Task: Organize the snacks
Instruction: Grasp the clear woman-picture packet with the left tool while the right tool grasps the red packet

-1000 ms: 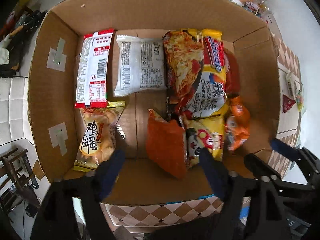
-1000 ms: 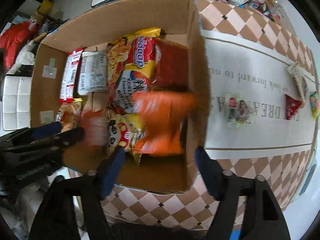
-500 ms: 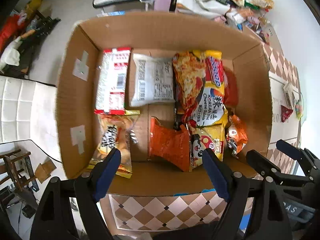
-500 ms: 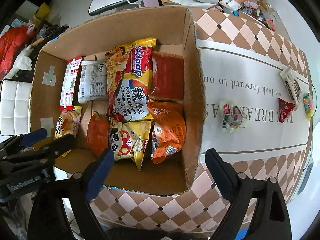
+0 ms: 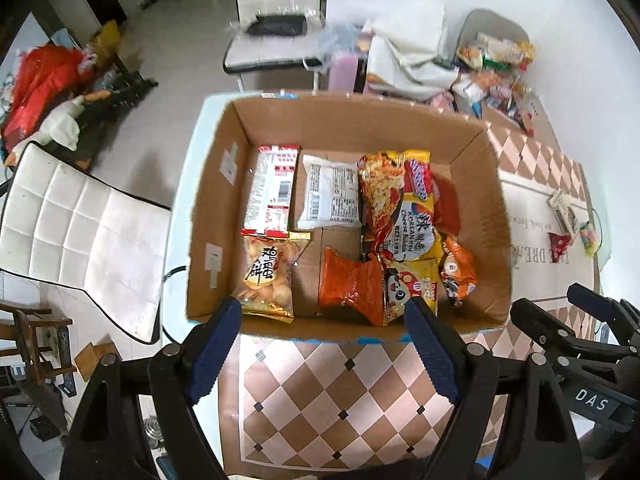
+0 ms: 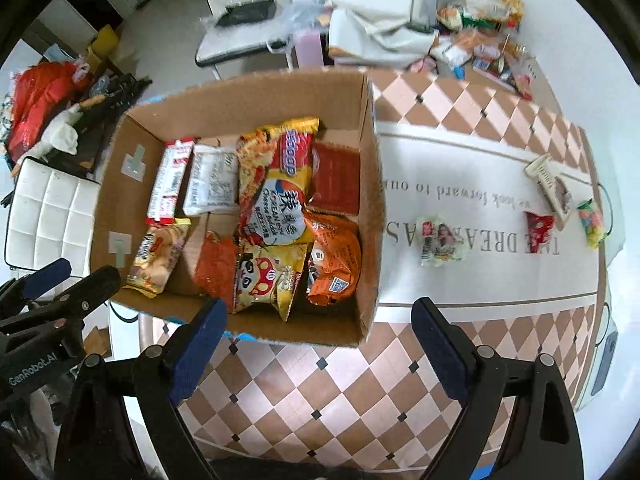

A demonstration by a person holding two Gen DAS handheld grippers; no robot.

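Note:
An open cardboard box (image 5: pixel 476 184) stands on the checkered table and holds several snack packets. Among them are a yellow noodle pack (image 5: pixel 400 204), a red-orange packet (image 5: pixel 346 286), a yellow panda packet (image 6: pixel 262 276) and an orange packet (image 6: pixel 334 260) in the near right corner. My left gripper (image 5: pixel 324 305) hangs open above the box's near wall, with nothing between its fingers. My right gripper (image 6: pixel 320 306) also hangs open and empty, over the near right corner. Loose snacks lie on the white runner: a small pale packet (image 6: pixel 438 242), a red packet (image 6: pixel 538 226) and a candy bag (image 6: pixel 592 222).
A white carton (image 6: pixel 550 184) lies beside the loose snacks. A heap of more snacks (image 6: pixel 484 40) sits at the table's far end. A white chair (image 5: pixel 76 236) stands left of the box, and clutter covers the floor beyond it.
Both grippers have risen and drawn back from the box. The right jaws widened and the orange packet dropped into the near right corner. The left jaws widened slightly above the red-orange packet.

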